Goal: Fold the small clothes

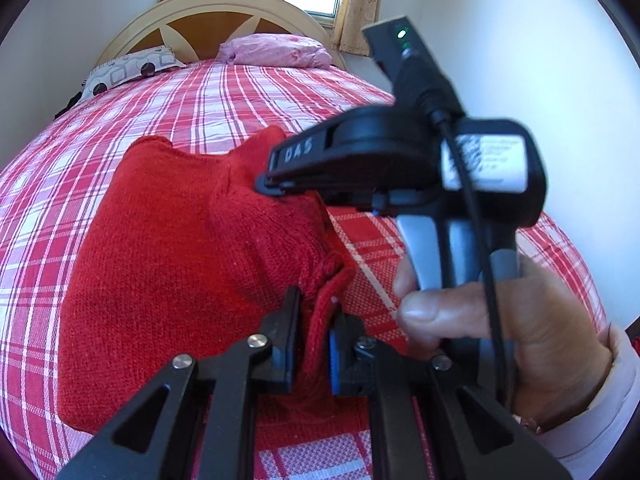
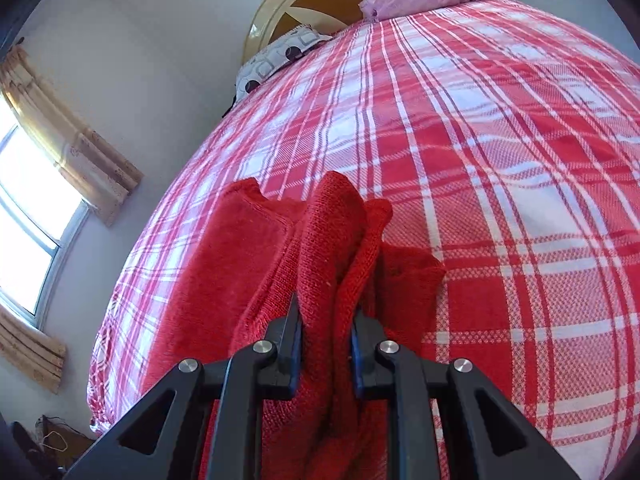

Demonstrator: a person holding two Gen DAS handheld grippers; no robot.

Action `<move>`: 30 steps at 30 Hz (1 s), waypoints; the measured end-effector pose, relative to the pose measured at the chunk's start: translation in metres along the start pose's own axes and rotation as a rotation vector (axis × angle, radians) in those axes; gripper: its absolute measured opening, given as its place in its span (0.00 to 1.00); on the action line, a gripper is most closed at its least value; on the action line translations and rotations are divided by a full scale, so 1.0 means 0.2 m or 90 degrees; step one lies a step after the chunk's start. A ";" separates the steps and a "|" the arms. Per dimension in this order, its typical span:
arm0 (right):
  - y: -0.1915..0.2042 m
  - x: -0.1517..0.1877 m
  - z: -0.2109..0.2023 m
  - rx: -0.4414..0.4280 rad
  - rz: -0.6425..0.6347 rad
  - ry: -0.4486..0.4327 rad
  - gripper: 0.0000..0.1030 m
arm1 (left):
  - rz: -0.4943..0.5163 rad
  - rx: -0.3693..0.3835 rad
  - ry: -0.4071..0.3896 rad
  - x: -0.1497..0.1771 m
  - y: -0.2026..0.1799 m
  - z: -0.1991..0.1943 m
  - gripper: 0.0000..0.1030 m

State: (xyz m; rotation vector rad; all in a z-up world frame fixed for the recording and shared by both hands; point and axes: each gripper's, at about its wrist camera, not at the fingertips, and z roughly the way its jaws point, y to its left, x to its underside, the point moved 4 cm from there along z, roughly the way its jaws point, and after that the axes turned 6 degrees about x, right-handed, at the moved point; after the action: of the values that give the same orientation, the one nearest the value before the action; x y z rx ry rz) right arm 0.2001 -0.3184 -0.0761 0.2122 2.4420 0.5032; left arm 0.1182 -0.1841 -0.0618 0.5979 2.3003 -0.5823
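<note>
A small red knitted garment (image 1: 160,248) lies on the red and white checked bed cover (image 1: 200,100). My left gripper (image 1: 317,312) is shut on its ribbed edge at the garment's near right side. My right gripper (image 1: 276,184), seen in the left wrist view from the side with the hand holding it, is shut on the garment's far right part and lifts it. In the right wrist view my right gripper (image 2: 327,320) pinches a bunched fold of the garment (image 2: 248,264), which drapes down to the left onto the bed cover (image 2: 500,160).
A pink pillow (image 1: 276,50) and a patterned grey pillow (image 1: 128,68) lie at the headboard (image 1: 208,12). A curtained window (image 2: 28,208) is on the wall left of the bed. Walls stand close on both sides.
</note>
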 end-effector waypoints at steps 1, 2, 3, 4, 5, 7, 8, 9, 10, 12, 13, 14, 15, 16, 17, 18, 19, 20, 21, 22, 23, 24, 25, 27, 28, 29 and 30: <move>-0.01 0.01 0.01 -0.003 0.005 0.000 0.19 | 0.001 -0.002 0.001 0.00 0.00 0.00 0.12; -0.03 0.01 0.02 -0.009 0.011 -0.002 0.19 | 0.001 -0.002 0.002 0.01 0.00 0.00 0.12; -0.03 0.01 0.02 -0.012 0.015 -0.003 0.19 | 0.003 -0.003 0.002 0.01 0.00 0.00 0.12; -0.04 0.02 0.02 -0.013 0.017 -0.005 0.19 | 0.007 -0.004 0.003 0.01 -0.01 0.00 0.13; -0.04 0.02 0.02 -0.011 0.015 -0.006 0.19 | 0.010 -0.003 0.004 0.01 -0.01 0.00 0.13; -0.03 0.02 0.02 -0.003 0.007 -0.009 0.19 | 0.021 0.004 0.007 0.03 -0.02 -0.03 0.14; -0.03 0.02 0.02 -0.001 0.006 -0.011 0.19 | 0.029 0.011 0.008 0.03 -0.02 -0.05 0.19; -0.04 0.02 0.01 0.000 0.008 -0.012 0.19 | 0.034 0.018 0.006 0.03 -0.01 -0.07 0.22; -0.04 0.03 0.01 0.003 0.011 -0.015 0.19 | 0.040 0.027 0.001 0.03 0.00 -0.11 0.27; -0.05 0.02 0.01 0.013 0.013 -0.024 0.19 | 0.043 0.032 -0.011 0.02 0.04 -0.17 0.41; -0.06 0.02 0.00 0.015 0.018 -0.028 0.21 | 0.045 0.031 -0.020 0.02 0.07 -0.21 0.52; -0.07 0.02 0.00 0.016 0.025 -0.032 0.26 | 0.046 0.026 -0.030 0.01 0.11 -0.26 0.61; -0.08 0.02 -0.01 0.018 0.033 -0.037 0.28 | 0.044 0.019 -0.041 0.01 0.15 -0.30 0.64; -0.09 0.03 -0.02 0.015 0.037 -0.042 0.29 | 0.039 0.009 -0.055 0.00 0.20 -0.35 0.69; -0.09 0.03 -0.04 0.010 0.039 -0.050 0.32 | 0.034 -0.003 -0.064 -0.01 0.25 -0.38 0.71; -0.10 0.04 -0.07 0.014 0.044 -0.061 0.35 | 0.027 -0.023 -0.076 -0.03 0.32 -0.41 0.72; -0.10 0.05 -0.11 0.019 0.053 -0.073 0.35 | 0.019 -0.044 -0.083 -0.05 0.40 -0.44 0.73; -0.11 0.07 -0.16 0.025 0.063 -0.087 0.35 | 0.006 -0.063 -0.087 -0.06 0.46 -0.45 0.73; -0.12 0.09 -0.22 0.035 0.070 -0.106 0.35 | -0.006 -0.074 -0.089 -0.07 0.50 -0.45 0.73; -0.11 0.12 -0.28 0.041 0.069 -0.124 0.35 | -0.032 -0.088 -0.089 -0.09 0.59 -0.45 0.74; -0.09 0.15 -0.34 0.036 0.063 -0.134 0.35 | -0.045 -0.094 -0.086 -0.09 0.63 -0.43 0.74; -0.06 0.19 -0.39 0.019 0.055 -0.136 0.35 | -0.058 -0.103 -0.077 -0.09 0.69 -0.41 0.74; -0.02 0.24 -0.42 -0.005 0.043 -0.128 0.35 | -0.065 -0.110 -0.067 -0.08 0.72 -0.38 0.74; 0.05 0.34 -0.47 -0.026 0.022 -0.106 0.35 | -0.077 -0.111 -0.040 -0.05 0.76 -0.32 0.74; 0.08 0.40 -0.48 -0.024 0.011 -0.100 0.35 | -0.086 -0.100 -0.026 -0.03 0.77 -0.29 0.74; 0.10 0.45 -0.50 -0.025 0.005 -0.096 0.35 | -0.090 -0.093 -0.021 -0.02 0.76 -0.28 0.74; 0.12 0.50 -0.51 -0.030 0.000 -0.089 0.35 | -0.092 -0.090 -0.018 0.01 0.75 -0.26 0.74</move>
State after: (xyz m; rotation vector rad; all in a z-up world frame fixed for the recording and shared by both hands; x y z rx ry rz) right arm 0.0586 -0.2995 -0.0475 0.2200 2.2917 0.5282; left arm 0.1756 -0.0360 -0.0640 0.3570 2.3475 -0.4875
